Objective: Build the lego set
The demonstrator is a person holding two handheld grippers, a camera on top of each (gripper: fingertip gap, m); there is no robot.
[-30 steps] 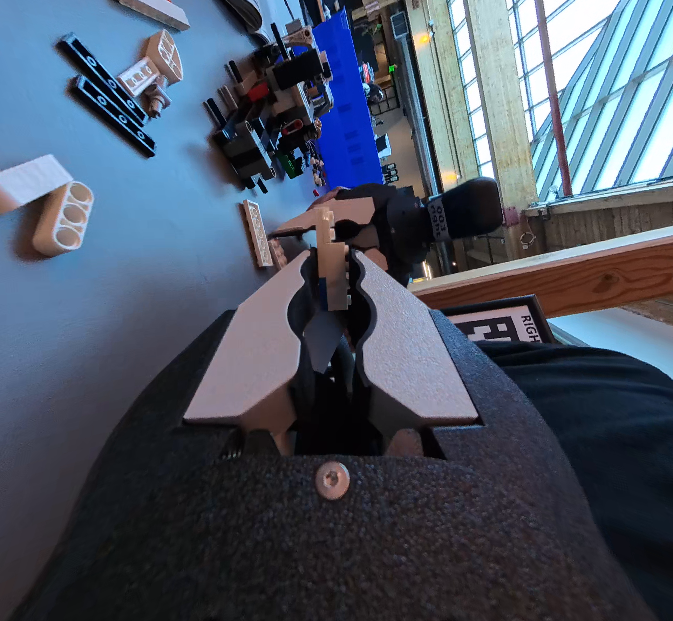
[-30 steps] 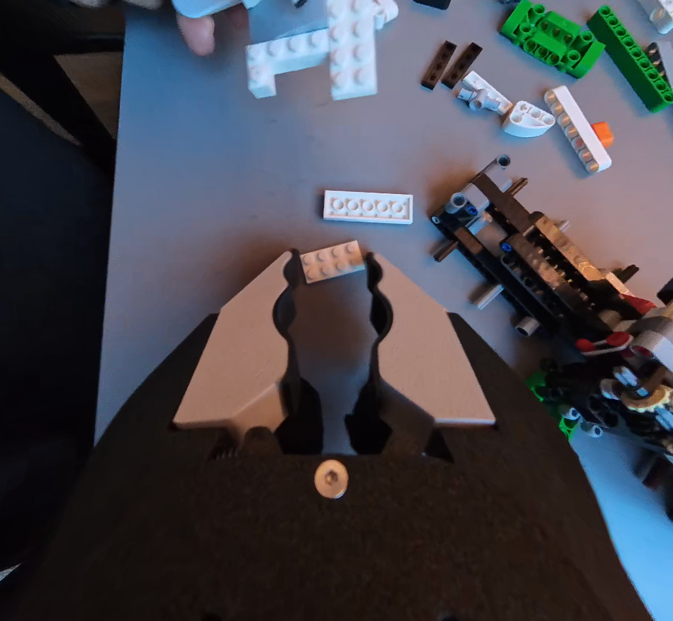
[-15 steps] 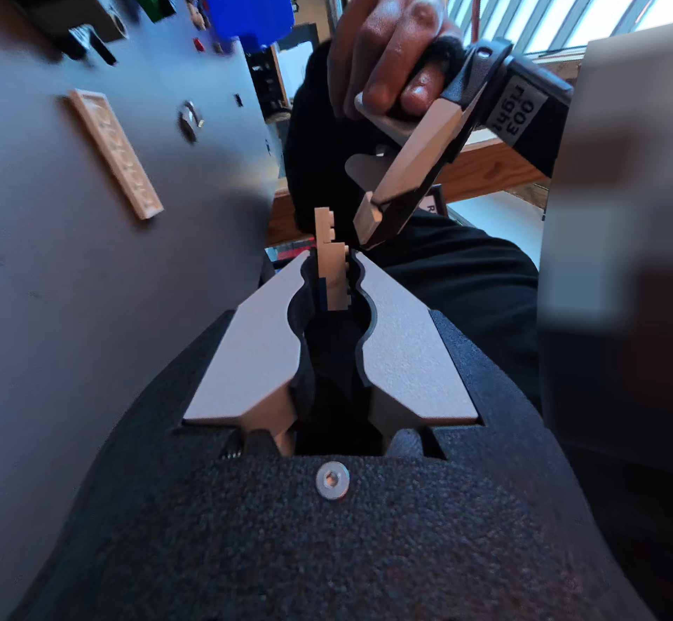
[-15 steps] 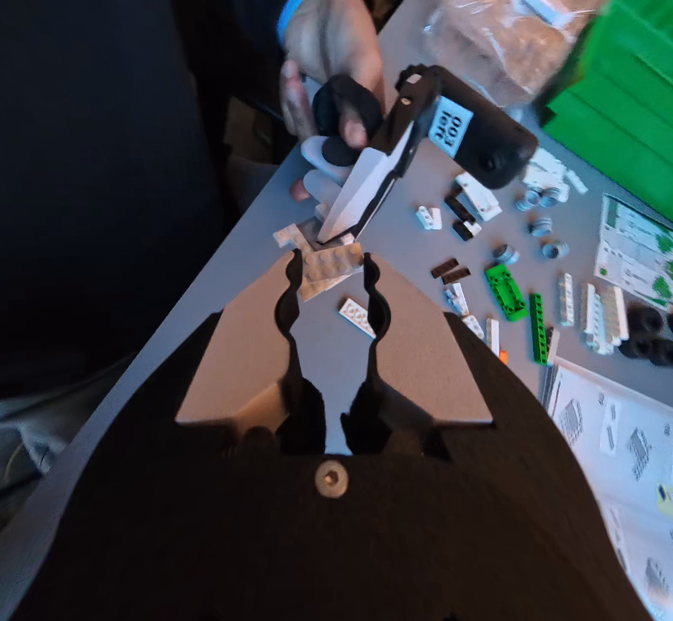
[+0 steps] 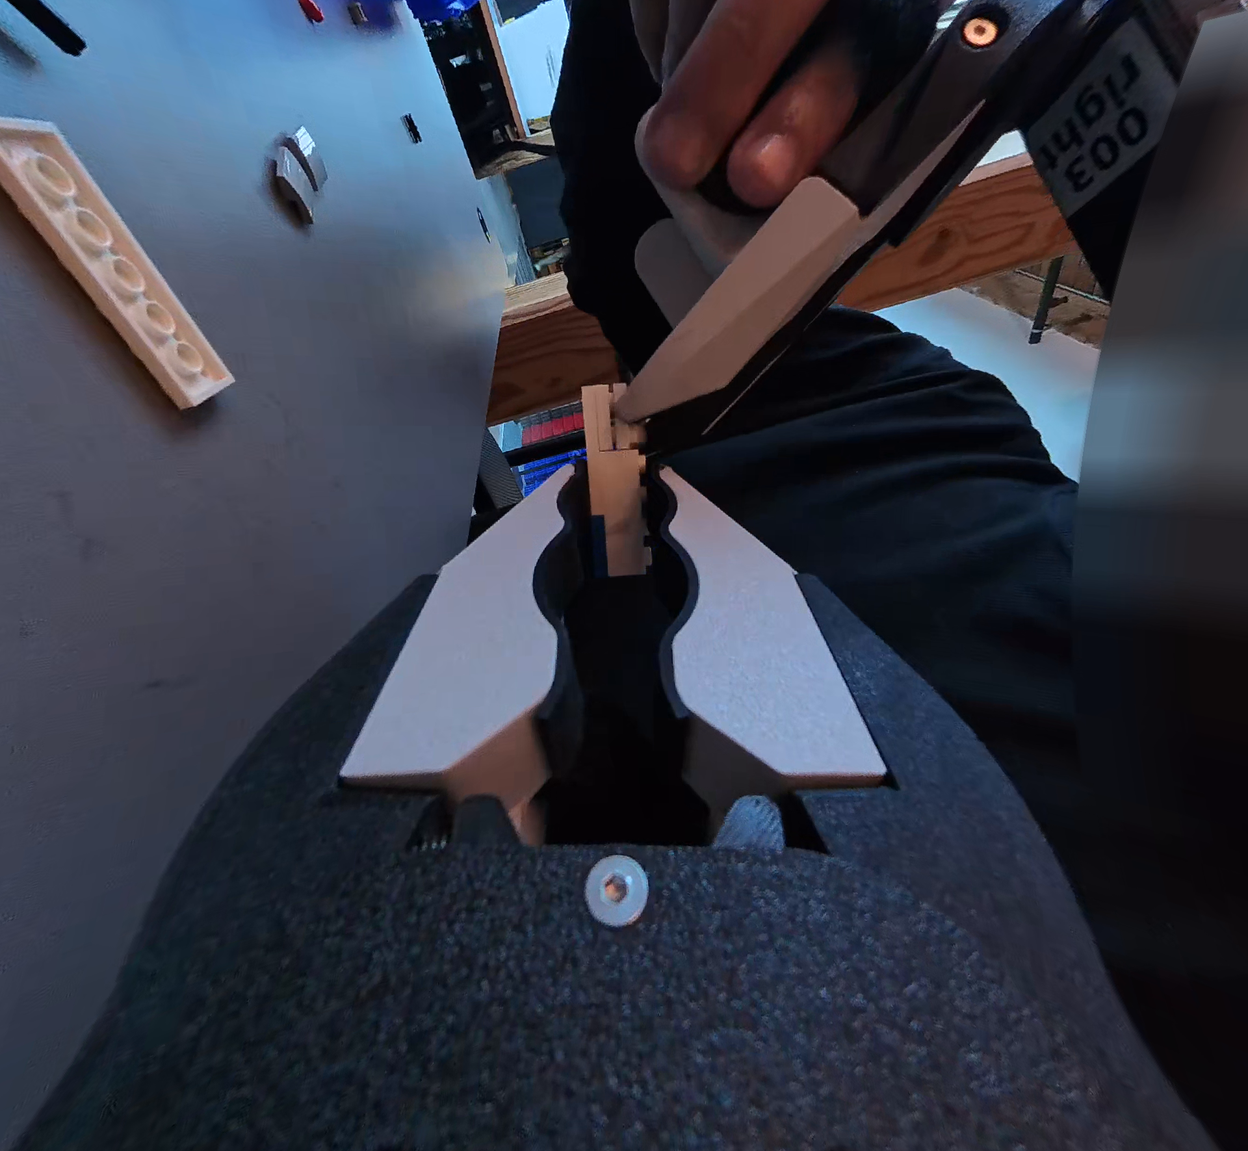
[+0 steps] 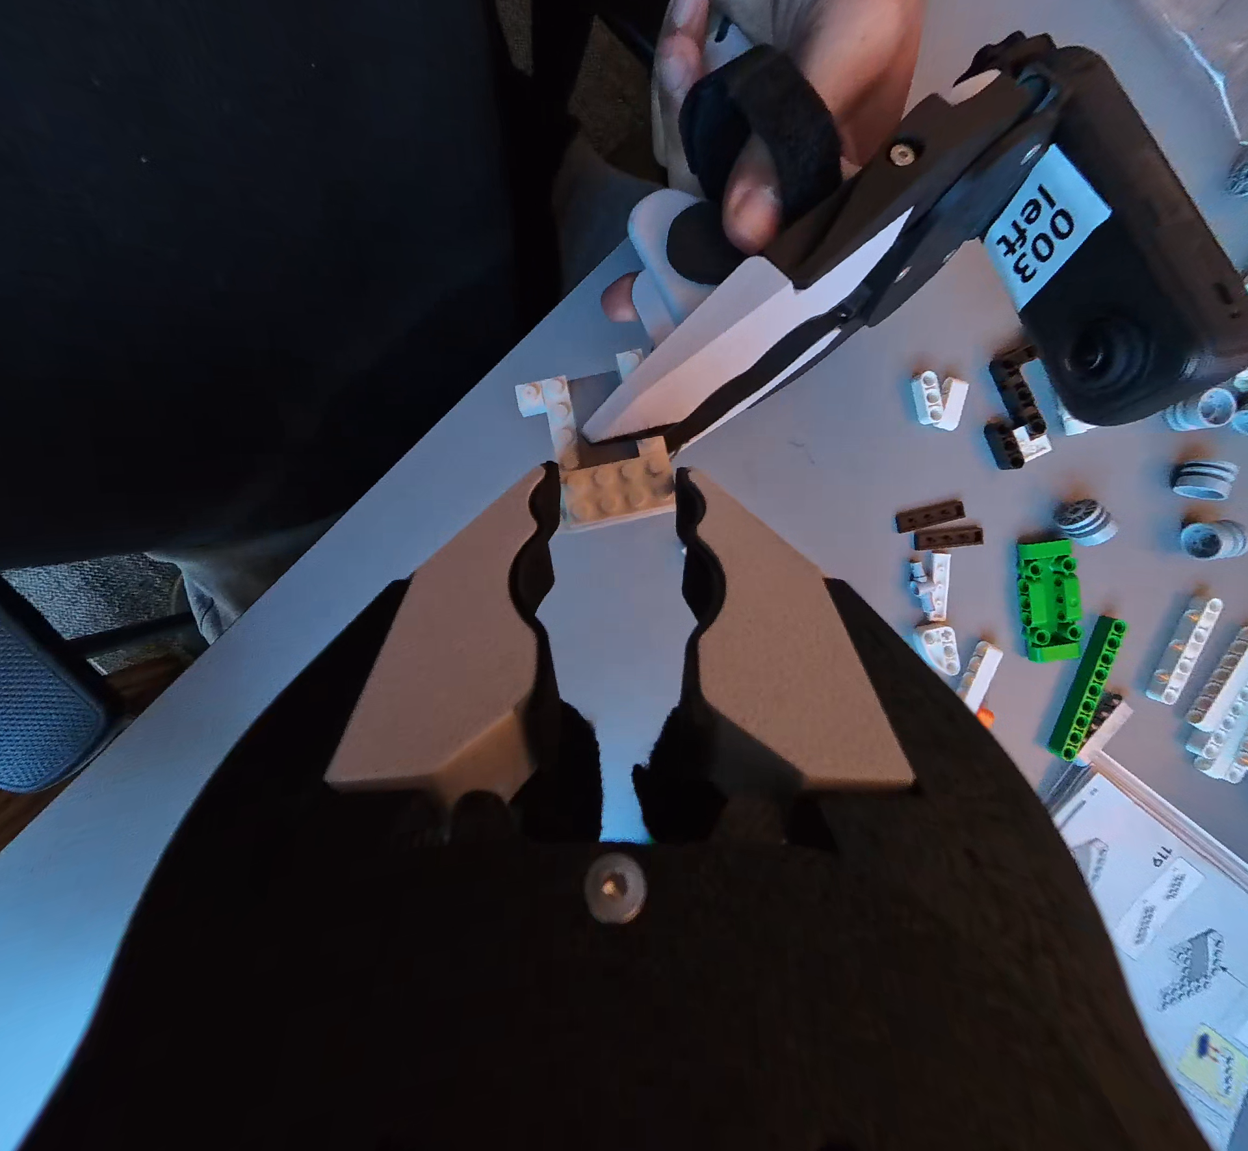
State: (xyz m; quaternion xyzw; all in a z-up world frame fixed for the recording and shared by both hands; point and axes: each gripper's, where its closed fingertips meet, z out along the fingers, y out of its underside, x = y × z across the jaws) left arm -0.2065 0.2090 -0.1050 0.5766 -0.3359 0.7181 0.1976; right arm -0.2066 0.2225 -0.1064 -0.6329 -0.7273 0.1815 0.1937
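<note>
- Progress, judged: early to middle. I am joining a small white plate to the white plate sub-assembly; many loose parts are lying unused on the grey table: green bricks, grey wheels, a long tan plate, with the instruction booklet beside them.
- Left gripper: clamping the sub-assembly edge-on, held off the table, above my lap.
- Right gripper: pinching the small plate by its sides, studs up, and pressing it against the sub-assembly's upper end.
- Pose: both grippers are meeting tip to tip at the table's near edge, the left one angled down from upper right in the right wrist view.
- Whether the plate is fully seated: cannot tell.
</note>
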